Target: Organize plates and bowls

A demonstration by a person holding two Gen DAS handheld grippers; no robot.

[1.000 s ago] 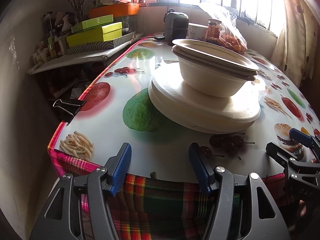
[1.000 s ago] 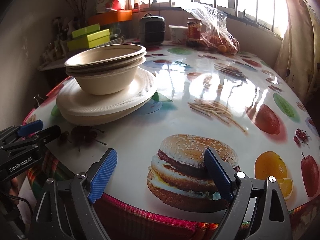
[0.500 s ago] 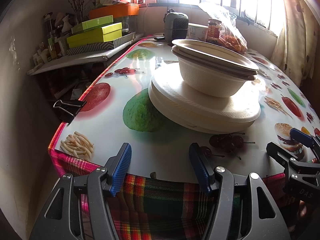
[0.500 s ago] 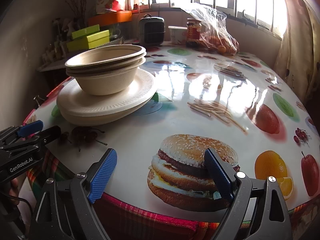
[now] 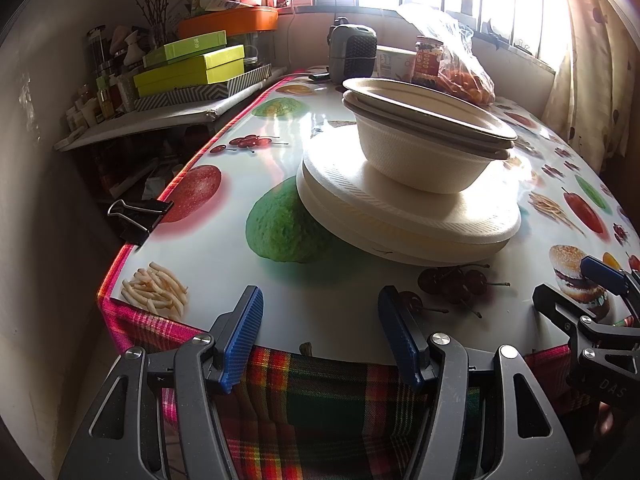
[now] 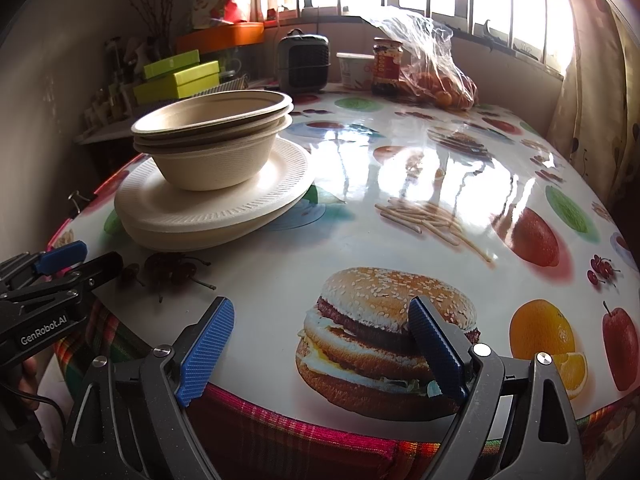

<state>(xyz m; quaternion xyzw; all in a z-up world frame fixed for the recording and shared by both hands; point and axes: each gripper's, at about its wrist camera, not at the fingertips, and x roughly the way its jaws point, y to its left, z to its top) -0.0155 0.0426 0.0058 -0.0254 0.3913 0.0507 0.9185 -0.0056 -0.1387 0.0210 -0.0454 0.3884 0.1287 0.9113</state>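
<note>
A stack of beige paper bowls (image 5: 424,148) (image 6: 216,148) sits nested on a stack of white paper plates (image 5: 404,220) (image 6: 212,208) on the table's near left part. My left gripper (image 5: 320,320) is open and empty at the table's front edge, just short of the plates. My right gripper (image 6: 320,340) is open and empty over the printed burger, to the right of the stack. Each gripper shows at the edge of the other's view.
The table (image 6: 400,208) has a glossy food-print cover. At the far end stand a grey heater (image 6: 304,62), a jar (image 6: 386,66), a tub and a bag of oranges (image 6: 436,80). A shelf with green boxes (image 5: 188,68) is on the left. A binder clip (image 5: 136,216) grips the left edge.
</note>
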